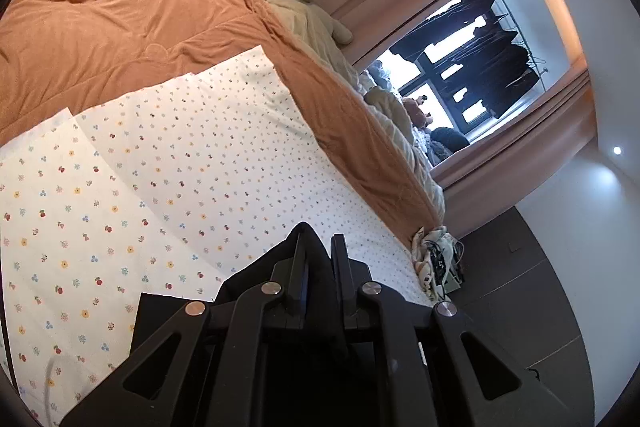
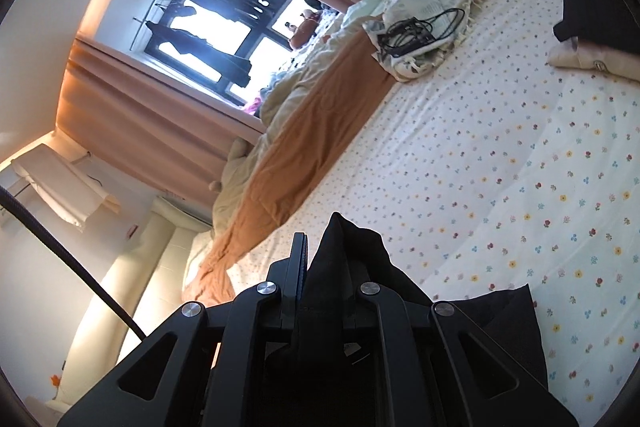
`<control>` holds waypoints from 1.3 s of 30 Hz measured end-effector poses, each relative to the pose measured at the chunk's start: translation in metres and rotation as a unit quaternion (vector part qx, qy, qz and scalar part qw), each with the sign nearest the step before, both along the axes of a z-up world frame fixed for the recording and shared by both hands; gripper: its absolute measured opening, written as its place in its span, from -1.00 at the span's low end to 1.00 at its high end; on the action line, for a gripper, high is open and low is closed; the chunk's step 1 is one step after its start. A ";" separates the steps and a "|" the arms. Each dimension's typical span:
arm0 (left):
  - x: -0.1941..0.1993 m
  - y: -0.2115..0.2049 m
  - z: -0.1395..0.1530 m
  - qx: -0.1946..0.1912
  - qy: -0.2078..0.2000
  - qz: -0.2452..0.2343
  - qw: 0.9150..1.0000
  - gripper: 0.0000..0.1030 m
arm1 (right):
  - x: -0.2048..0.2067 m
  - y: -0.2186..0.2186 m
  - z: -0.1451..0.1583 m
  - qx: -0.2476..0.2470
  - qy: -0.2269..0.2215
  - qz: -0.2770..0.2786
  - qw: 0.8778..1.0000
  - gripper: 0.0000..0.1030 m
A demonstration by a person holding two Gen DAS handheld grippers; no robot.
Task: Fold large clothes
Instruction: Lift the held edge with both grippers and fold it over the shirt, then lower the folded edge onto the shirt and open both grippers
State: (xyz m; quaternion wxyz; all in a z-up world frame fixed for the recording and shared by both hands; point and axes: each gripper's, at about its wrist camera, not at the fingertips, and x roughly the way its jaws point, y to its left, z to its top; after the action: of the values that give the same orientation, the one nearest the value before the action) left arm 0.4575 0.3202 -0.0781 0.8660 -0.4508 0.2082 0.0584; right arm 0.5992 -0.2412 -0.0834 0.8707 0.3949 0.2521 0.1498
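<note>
The black cloth (image 2: 352, 259) is held up over the near part of the bed (image 2: 500, 155). The right gripper (image 2: 320, 247) has its jaws closed on one bit, and the left gripper (image 1: 320, 247) has its jaws closed on another. The pinched bits look small, so a hard pull might make the cloth slip out and drop in a heap. It could also catch the cables (image 2: 416, 27) at the far side. The bed has a flowery sheet and an orange blanket (image 1: 120, 7). Pink curtains (image 2: 132, 115) hang by a bright window (image 2: 224, 23).

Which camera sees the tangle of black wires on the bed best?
The right wrist view: the black wires lie in plain sight on a crumpled cloth. The left wrist view shows them small at the bed's far corner.
</note>
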 end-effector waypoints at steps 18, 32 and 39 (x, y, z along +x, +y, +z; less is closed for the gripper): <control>0.046 0.017 -0.083 -0.046 0.075 -0.018 0.996 -0.62 | 0.039 0.018 -0.036 -0.020 0.100 -0.004 0.995 -0.38; -0.016 0.023 -0.047 -0.013 0.034 0.014 0.999 0.74 | -0.012 0.004 -0.006 -0.029 0.051 -0.005 0.998 0.58; -0.055 0.001 -0.043 0.027 0.053 -0.008 0.998 0.74 | -0.006 0.052 -0.001 -0.086 0.058 0.052 0.993 0.58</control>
State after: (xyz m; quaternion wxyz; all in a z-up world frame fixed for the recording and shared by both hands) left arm 0.4022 0.3212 -0.1215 0.8659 -0.4219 0.2563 0.0808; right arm 0.5928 -0.1892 -0.0842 0.8763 0.3127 0.3347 0.1495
